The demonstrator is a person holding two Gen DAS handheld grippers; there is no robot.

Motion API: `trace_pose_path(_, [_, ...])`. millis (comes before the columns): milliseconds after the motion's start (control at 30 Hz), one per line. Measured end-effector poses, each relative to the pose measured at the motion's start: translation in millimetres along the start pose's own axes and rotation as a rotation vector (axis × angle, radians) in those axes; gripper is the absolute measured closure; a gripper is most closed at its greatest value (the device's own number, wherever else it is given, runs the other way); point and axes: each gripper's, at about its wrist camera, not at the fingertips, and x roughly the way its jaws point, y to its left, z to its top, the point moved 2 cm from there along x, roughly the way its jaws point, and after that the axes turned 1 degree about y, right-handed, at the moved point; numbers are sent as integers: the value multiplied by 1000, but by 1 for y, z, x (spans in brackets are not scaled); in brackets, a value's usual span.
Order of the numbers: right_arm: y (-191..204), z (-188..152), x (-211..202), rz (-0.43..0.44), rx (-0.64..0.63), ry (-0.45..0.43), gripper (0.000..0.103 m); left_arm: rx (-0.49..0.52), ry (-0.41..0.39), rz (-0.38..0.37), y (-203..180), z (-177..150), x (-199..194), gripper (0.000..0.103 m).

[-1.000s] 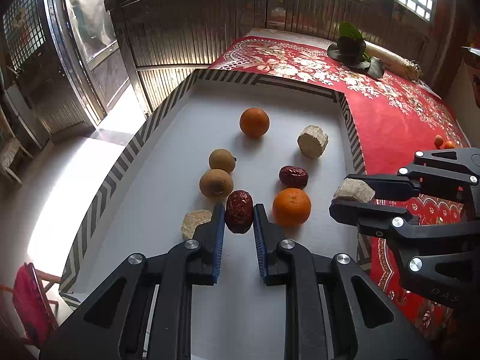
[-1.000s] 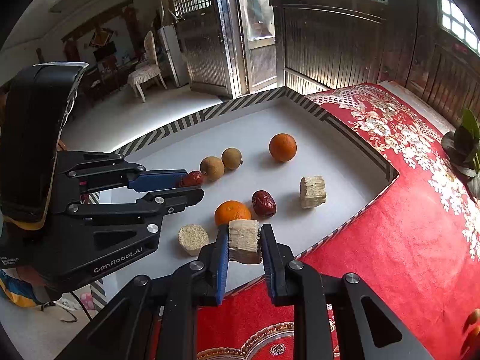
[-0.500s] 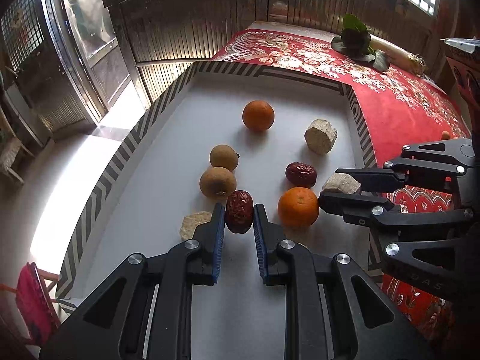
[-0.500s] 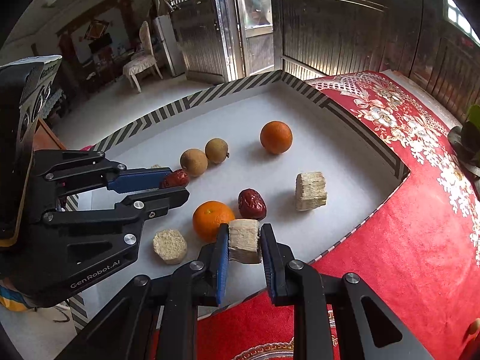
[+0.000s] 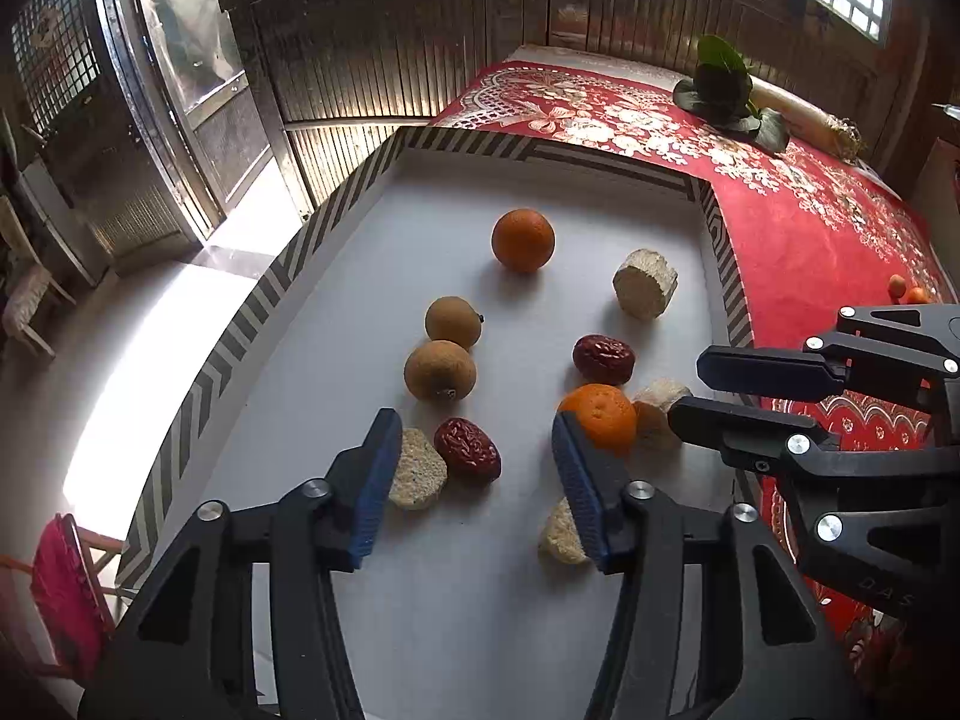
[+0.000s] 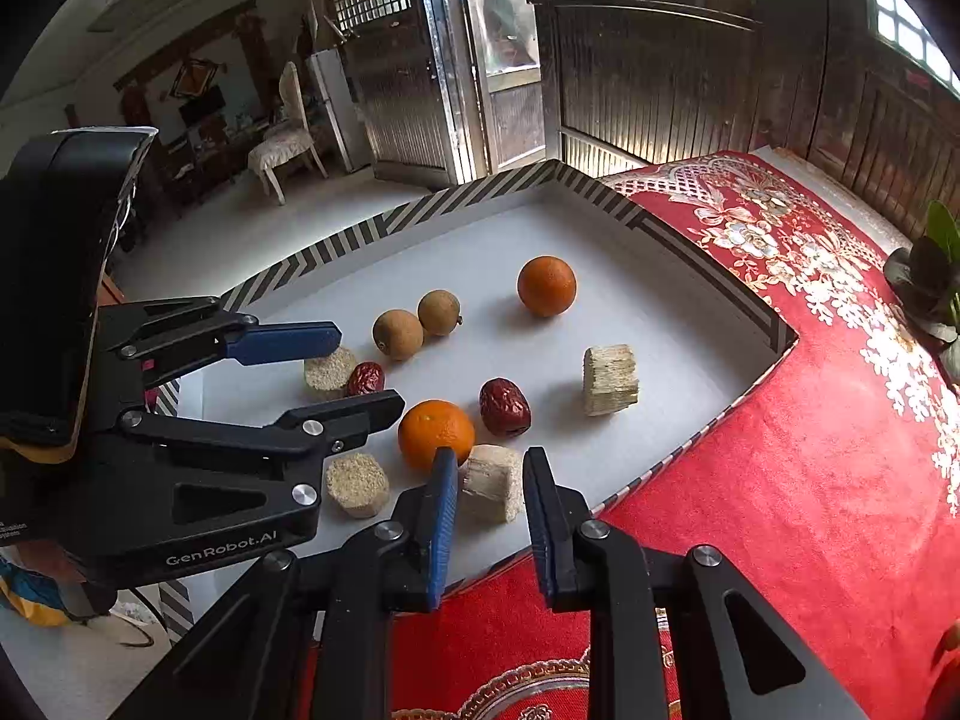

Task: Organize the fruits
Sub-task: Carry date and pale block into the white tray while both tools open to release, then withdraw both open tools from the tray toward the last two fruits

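Note:
A white tray (image 5: pixel 258 306) with a striped rim holds two oranges, two brown longans (image 5: pixel 440 369), two red dates and several beige chunks. My left gripper (image 5: pixel 474 426) is opening; a red date (image 5: pixel 468 449) lies on the tray between its pads, untouched, against a beige chunk (image 5: pixel 414 468). My right gripper (image 6: pixel 490 459) is shut on a beige block (image 6: pixel 489 483), which sits low on the tray next to the near orange (image 6: pixel 435 432). In the right wrist view the left gripper (image 6: pixel 367 367) straddles the date (image 6: pixel 366 378).
A far orange (image 5: pixel 522 239), a second date (image 5: pixel 603 358) and a beige block (image 5: pixel 645 291) lie further up the tray. A red floral cloth (image 5: pixel 798 228) spreads to the right, with a leafy plant (image 5: pixel 720 84) at its back. Dark doors stand beyond.
The left jaws have opened and let go of the red date, which now lies on the tray. The right gripper has carried its beige block in beside the near orange.

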Motion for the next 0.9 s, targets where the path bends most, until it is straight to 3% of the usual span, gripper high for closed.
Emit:
trace_pose_path(400, [-33, -25, -43, -49, 78, -65, 79, 44, -47, -15, -38, 14, -15, 47])
trace_pose_path(900, [-151, -130, -104, -231, 361, -56, 72, 212, 1, -232, -180, 36, -13, 47])
